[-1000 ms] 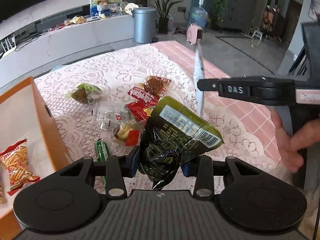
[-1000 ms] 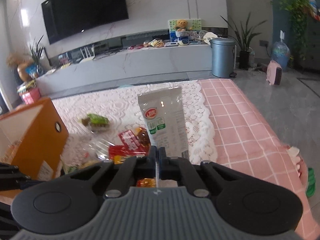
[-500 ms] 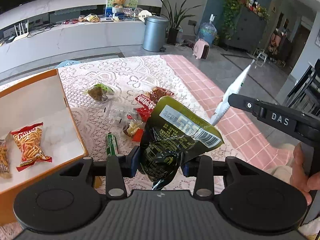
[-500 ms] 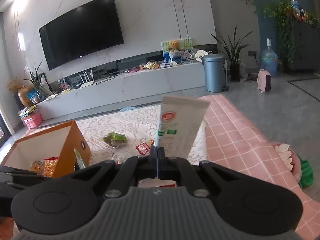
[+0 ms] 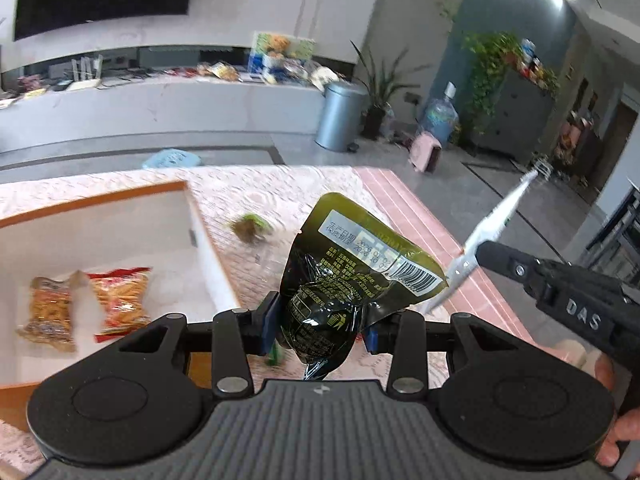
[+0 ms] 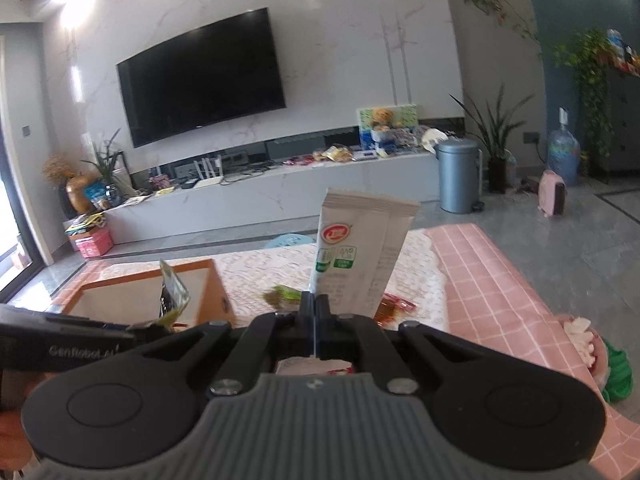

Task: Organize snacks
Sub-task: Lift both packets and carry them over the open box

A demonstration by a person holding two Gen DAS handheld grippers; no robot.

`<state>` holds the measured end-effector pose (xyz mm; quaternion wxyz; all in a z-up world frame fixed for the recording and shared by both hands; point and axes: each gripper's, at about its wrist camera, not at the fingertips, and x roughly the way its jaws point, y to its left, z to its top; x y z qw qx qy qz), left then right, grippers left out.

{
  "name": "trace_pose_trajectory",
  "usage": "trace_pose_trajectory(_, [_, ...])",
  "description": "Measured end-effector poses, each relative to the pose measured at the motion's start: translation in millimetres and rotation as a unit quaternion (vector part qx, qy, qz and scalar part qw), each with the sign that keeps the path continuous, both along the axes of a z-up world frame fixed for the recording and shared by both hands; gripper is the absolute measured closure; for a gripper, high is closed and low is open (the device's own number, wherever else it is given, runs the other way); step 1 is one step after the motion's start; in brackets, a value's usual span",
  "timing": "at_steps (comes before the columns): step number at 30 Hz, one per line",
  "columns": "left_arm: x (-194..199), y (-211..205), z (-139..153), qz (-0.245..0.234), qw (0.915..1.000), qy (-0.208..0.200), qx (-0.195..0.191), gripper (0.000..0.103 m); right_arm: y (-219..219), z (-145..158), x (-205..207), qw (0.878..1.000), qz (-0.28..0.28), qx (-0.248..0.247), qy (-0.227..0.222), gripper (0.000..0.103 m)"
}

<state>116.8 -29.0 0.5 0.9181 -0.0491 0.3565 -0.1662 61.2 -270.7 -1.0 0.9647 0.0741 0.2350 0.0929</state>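
Observation:
My left gripper (image 5: 320, 320) is shut on a dark green snack pouch (image 5: 352, 276) and holds it in the air, just right of the orange box (image 5: 120, 248). The box holds two orange snack bags (image 5: 120, 300). My right gripper (image 6: 315, 312) is shut on a flat white sachet (image 6: 360, 248) that stands upright above the table. In the left wrist view the right gripper (image 5: 472, 258) shows at the right with the sachet (image 5: 496, 220) edge-on. In the right wrist view the green pouch (image 6: 172, 292) shows over the box (image 6: 216, 292).
A small green snack (image 5: 250, 228) lies on the lace cloth (image 5: 260, 192) past the box. Red packets (image 6: 394, 306) lie on the table beyond my right gripper. The pink checked cloth (image 6: 492, 280) covers the table's right side. A grey bin (image 6: 458, 176) stands on the floor.
Both grippers have risen and swung left with their packets. The green pouch has moved from over the loose snacks to beside the box's open top. The sachet now stands more upright.

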Motion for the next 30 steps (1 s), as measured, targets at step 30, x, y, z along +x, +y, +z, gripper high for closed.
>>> trace_pose_trajectory(30, [35, 142, -9, 0.181, 0.9829, 0.028, -0.018, 0.064, 183, 21, 50, 0.975, 0.215, -0.046, 0.003, 0.103])
